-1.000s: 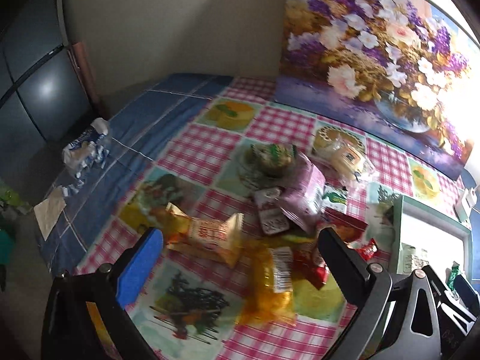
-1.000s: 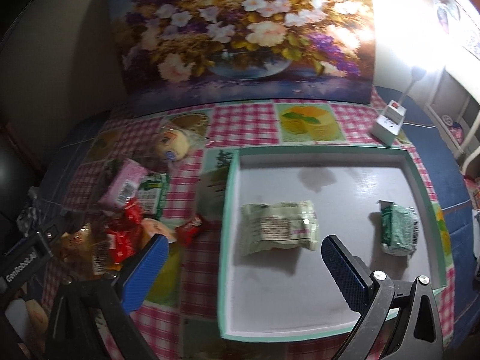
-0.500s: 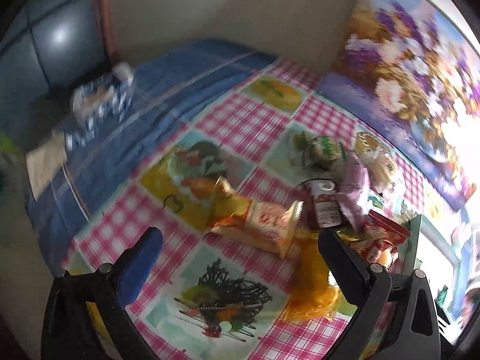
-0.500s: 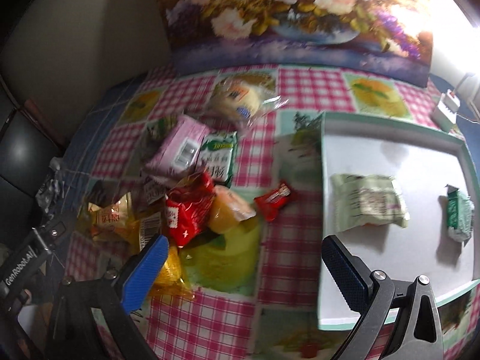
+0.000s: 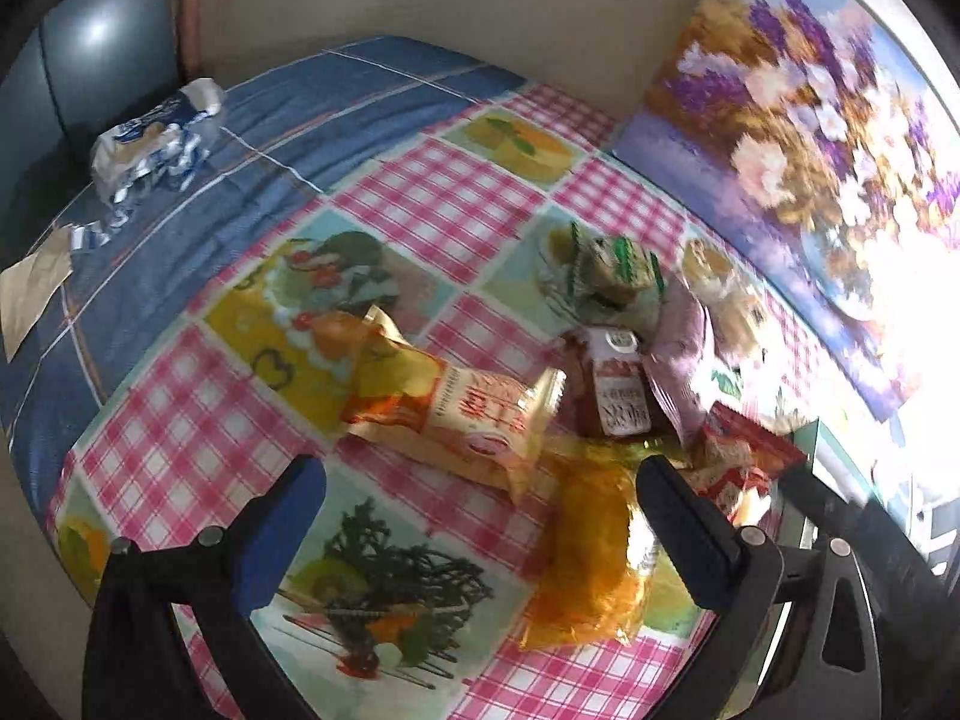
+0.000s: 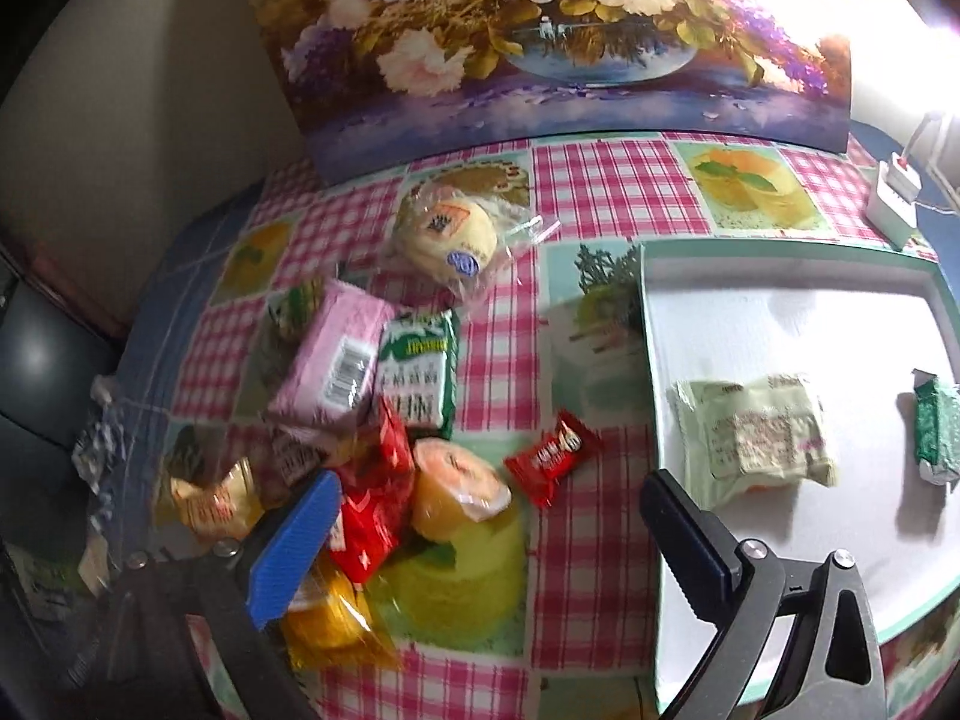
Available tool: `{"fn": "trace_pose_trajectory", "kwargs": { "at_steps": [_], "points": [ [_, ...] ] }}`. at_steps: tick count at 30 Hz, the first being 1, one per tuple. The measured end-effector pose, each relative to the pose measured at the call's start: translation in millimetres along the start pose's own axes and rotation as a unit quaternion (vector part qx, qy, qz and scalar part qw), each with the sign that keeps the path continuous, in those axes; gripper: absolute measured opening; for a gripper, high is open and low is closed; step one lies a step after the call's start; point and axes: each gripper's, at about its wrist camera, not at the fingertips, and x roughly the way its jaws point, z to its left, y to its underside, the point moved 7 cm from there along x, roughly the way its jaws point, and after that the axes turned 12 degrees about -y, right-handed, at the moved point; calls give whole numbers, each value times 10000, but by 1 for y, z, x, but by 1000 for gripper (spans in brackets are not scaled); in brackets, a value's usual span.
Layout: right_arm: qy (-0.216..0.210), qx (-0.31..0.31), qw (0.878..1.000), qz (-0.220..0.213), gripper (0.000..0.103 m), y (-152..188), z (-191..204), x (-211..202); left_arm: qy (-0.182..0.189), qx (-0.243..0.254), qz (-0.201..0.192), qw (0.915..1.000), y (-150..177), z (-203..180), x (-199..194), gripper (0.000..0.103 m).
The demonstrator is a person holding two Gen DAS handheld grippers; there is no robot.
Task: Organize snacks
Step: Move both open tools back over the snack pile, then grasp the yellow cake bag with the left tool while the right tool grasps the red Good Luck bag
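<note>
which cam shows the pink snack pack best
The right wrist view. There the pink pack lies in full sight on top of the pile, barcode up, beside the green packet. In the left wrist view the pink pack is a blurred sliver, partly hidden behind the dark red packet and washed out by glare.

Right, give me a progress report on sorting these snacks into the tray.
Done: two packets lie in the white tray, a pale green one and a dark green one. In hand: nothing; the right tongs are closing, empty, above the pile. Left: the pink pack, the small red wrapper and the rest on the tablecloth.
</note>
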Motion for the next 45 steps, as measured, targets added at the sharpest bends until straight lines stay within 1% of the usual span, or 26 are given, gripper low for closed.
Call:
{"fn": "trace_pose_trajectory", "kwargs": {
  "at_steps": [1, 4, 6, 8, 11, 14, 16, 18, 21, 22, 23, 24, 25, 26, 27, 28, 29, 30, 36, 39, 42, 45],
  "points": [
    [-93, 64, 9999, 33, 91, -2, 0, 2, -28, 128, 2, 9999, 2, -4, 0, 103],
    [-400, 314, 9986, 152, 86, -3, -3, 10, -107, 573, -6, 9983, 8, -20, -2, 103],
    [-541, 338, 9978, 165, 83, -4, -1, 13, -106, 827, 116, 9965, 14, -29, 1, 103],
    [-655, 288, 9973, 144, 82, -8, 3, 14, -121, 985, 133, 9950, 17, -36, 2, 103],
    [-806, 168, 9965, 158, 80, -9, 13, 19, -243, 1228, 181, 9920, 22, -44, 6, 103],
    [-936, 63, 9951, 304, 71, -6, 22, 28, -246, 1366, 332, 9898, 28, -51, 13, 103],
    [-973, 63, 9945, 376, 64, -3, 23, 33, -272, 1447, 388, 9883, 32, -55, 17, 103],
    [-1065, 116, 9932, 445, 61, -2, 23, 38, -378, 1571, 406, 9860, 35, -58, 21, 103],
    [-1106, 64, 9930, 412, 54, -2, 24, 37, -564, 1752, 421, 9820, 40, -63, 28, 102],
    [-1133, 64, 9927, 401, 51, -1, 24, 37, -607, 1795, 429, 9809, 41, -64, 30, 100],
    [-1172, 64, 9923, 402, 48, -1, 25, 36, -625, 1850, 450, 9797, 43, -66, 32, 94],
    [-1213, 75, 9917, 414, 43, -1, 25, 37, -582, 1868, 491, 9794, 45, -67, 34, 84],
    [-1245, 86, 9913, 416, 39, -1, 25, 36, -536, 1867, 533, 9795, 46, -69, 35, 79],
    [-1274, 91, 9909, 419, 38, 0, 25, 36, -473, 1863, 577, 9797, 47, -70, 36, 70],
    [-1298, 93, 9907, 408, 36, 0, 26, 35, -449, 1872, 584, 9796, 48, -70, 35, 63],
    [-1321, 96, 9904, 403, 34, 0, 26, 33, -442, 1883, 581, 9794, 49, -72, 35, 59],
    [-1354, 113, 9899, 410, 33, 0, 27, 34, -431, 1895, 570, 9793, 49, -72, 35, 52],
    [-1404, 146, 9891, 423, 32, 1, 27, 35, -424, 1894, 558, 9794, 49, -73, 34, 48],
    [-1601, 283, 9858, 433, 29, 3, 25, 31, -364, 1782, 525, 9819, 46, -68, 32, 44],
    [-1682, 281, 9845, 408, 16, 2, 26, 27, -381, 1717, 426, 9835, 39, -63, 26, 43],
    [-1596, 174, 9862, 397, 16, 2, 26, 22, -401, 1627, 354, 9852, 33, -59, 23, 43],
    [-1655, 214, 9851, 411, 13, 3, 25, 20, -436, 1555, 320, 9864, 31, -54, 20, 43]
  ]
}}
